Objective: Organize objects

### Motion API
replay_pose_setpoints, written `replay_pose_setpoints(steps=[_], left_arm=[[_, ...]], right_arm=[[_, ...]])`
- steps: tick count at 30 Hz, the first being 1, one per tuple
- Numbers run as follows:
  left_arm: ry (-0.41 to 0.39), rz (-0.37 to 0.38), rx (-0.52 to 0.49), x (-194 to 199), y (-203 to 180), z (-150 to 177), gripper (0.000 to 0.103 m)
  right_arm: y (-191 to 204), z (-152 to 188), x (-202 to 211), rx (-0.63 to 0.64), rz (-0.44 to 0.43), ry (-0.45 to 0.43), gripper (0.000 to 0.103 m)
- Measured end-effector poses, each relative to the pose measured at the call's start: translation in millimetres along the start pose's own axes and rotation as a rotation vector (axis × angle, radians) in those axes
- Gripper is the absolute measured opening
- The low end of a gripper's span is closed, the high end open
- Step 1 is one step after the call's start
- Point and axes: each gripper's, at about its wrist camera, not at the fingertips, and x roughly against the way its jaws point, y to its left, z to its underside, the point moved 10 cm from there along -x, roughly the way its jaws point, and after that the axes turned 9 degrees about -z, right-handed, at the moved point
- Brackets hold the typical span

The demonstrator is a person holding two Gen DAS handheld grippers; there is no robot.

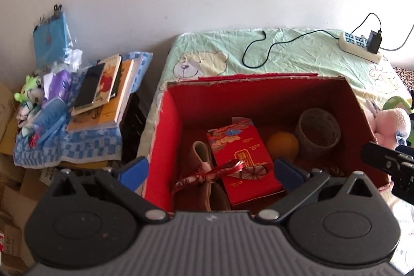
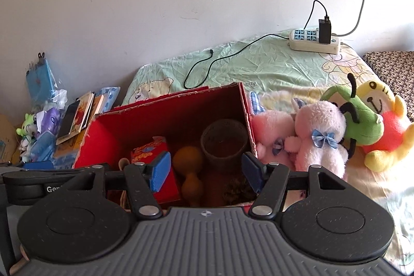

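Observation:
A red cardboard box (image 1: 165,136) (image 2: 95,146) stands open on the bed. Inside lie a red printed packet (image 1: 240,159) (image 2: 152,149), an orange ball (image 1: 282,146) (image 2: 186,157), a tape roll (image 1: 318,131) (image 2: 223,141), a brown shoe-like item with red ribbon (image 1: 207,175) and a pine cone (image 2: 235,189). My left gripper (image 1: 211,168) hangs open over the box's near side, holding nothing. My right gripper (image 2: 205,170) is open above the box's near right part, also holding nothing. Pink plush toys (image 2: 318,133) (image 1: 390,123) lie right of the box.
A green plush (image 2: 362,123) and a yellow-red plush (image 2: 388,131) lie on the sheet (image 2: 258,64). A power strip (image 2: 313,42) (image 1: 361,45) with charger and black cable sits by the wall. Left of the bed, a pile of books (image 1: 103,95), a phone and small toys (image 1: 28,92).

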Motion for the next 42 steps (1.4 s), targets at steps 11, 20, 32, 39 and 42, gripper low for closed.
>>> replay_pose_setpoints(steps=[11, 20, 32, 39, 42], left_arm=[[0.052, -0.021, -0.023, -32.0, -2.3, 6.5, 0.103], [0.105, 0.003, -0.027, -56.4, -5.2, 10.3, 0.103], [0.151, 0.028, -0.076, -76.8, -21.6, 19.0, 0.103], [0.172, 0.044, -0.074, -86.7, -24.5, 23.3, 0.103], [0.174, 0.050, -0.064, -89.3, -23.9, 23.1, 0.103]], right_arm=[[4.0, -1.0, -31.0, 0.018, -0.029, 0.048, 0.063], [5.7, 3.7, -56.5, 0.045, -0.015, 0.122, 0.063], [-8.1, 15.0, -73.4, -0.015, 0.005, 0.190, 0.063], [-10.1, 13.6, -76.9, 0.012, 0.030, 0.177, 0.058], [-10.9, 13.3, -78.3, 0.025, 0.039, 0.176, 0.058]])
